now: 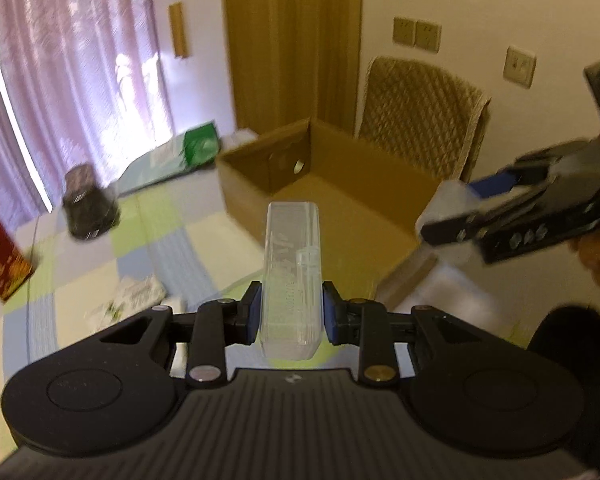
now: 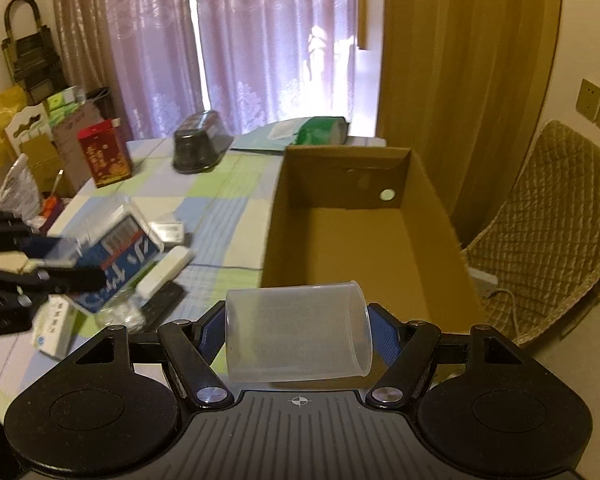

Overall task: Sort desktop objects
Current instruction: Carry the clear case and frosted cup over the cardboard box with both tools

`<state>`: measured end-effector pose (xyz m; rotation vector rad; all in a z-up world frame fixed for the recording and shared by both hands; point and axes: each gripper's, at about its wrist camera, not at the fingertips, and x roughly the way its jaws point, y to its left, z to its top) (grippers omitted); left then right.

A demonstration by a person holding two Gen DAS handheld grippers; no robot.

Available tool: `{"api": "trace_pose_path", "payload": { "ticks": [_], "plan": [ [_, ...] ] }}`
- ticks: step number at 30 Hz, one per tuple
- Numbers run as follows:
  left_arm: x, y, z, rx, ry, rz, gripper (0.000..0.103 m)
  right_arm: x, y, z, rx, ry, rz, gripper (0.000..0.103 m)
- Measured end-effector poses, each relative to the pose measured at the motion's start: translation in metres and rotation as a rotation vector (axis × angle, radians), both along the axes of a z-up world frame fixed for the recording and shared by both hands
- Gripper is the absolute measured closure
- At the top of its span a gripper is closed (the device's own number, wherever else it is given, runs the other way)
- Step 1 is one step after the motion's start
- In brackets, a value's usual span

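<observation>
Gripping clear plastic case [image 1: 291,276] — left claw [image 1: 291,316] narrowly clamped; right claw [image 2: 296,334] wider, clamping translucent cup [image 2: 298,334].

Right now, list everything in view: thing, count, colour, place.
clear box: one, transparent, held in left gripper
plastic cup: one, translucent, on its side in right gripper
cardboard box: one, brown, open and empty, on table
table: one, checked cloth of green, blue and cream
red box: one, red, table's far left
dark container: one, black, far side
green packet: one, green, behind cardboard box
chair: one, quilted tan, right of table
left gripper: black, blue pads
right gripper: black, blue pads
</observation>
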<state>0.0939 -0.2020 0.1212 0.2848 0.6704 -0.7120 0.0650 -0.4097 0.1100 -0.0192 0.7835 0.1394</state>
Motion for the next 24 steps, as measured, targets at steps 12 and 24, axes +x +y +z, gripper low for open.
{"api": "trace_pose_path", "payload": {
  "ticks": [12,24],
  "plan": [
    [0.055,-0.074,0.011,-0.022,0.004,-0.106,0.077,0.040,-0.038,-0.014,-0.038,0.031,-0.026,0.031],
    [0.108,-0.130,-0.033,0.026,0.125,-0.172,0.077,0.069,-0.064,-0.041,-0.011,0.056,-0.053,0.031]
  ]
}}
